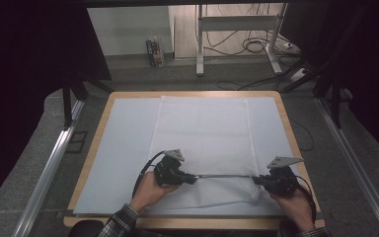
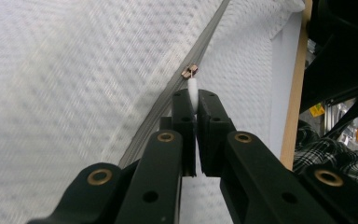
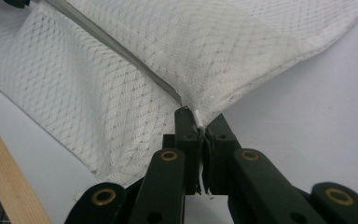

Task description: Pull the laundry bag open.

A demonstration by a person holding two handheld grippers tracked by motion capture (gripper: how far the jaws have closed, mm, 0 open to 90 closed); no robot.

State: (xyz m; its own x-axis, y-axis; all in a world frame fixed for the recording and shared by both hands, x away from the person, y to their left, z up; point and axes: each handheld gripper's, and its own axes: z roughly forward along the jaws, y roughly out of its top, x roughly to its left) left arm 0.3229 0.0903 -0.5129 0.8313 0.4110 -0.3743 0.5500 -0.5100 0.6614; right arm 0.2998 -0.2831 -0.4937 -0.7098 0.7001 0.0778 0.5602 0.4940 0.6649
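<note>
A white mesh bag (image 1: 205, 143) lies flat on the table, its grey zipper (image 1: 224, 176) running across the near end. My left gripper (image 1: 193, 178) is shut on the white pull tab (image 2: 193, 91), which hangs from the metal slider (image 2: 189, 71) on the zipper (image 2: 168, 116). My right gripper (image 1: 256, 180) is shut on the bag's corner (image 3: 200, 120), right where the zipper (image 3: 121, 49) ends. The stretch of zipper between the two grippers is pulled straight and taut.
A pale blue sheet (image 1: 123, 148) covers the wooden table (image 1: 106, 106) under the bag. The table's near edge (image 2: 294, 93) is close beside the left gripper. Dark floor, metal rails and a desk frame (image 1: 237, 29) with cables lie beyond the table.
</note>
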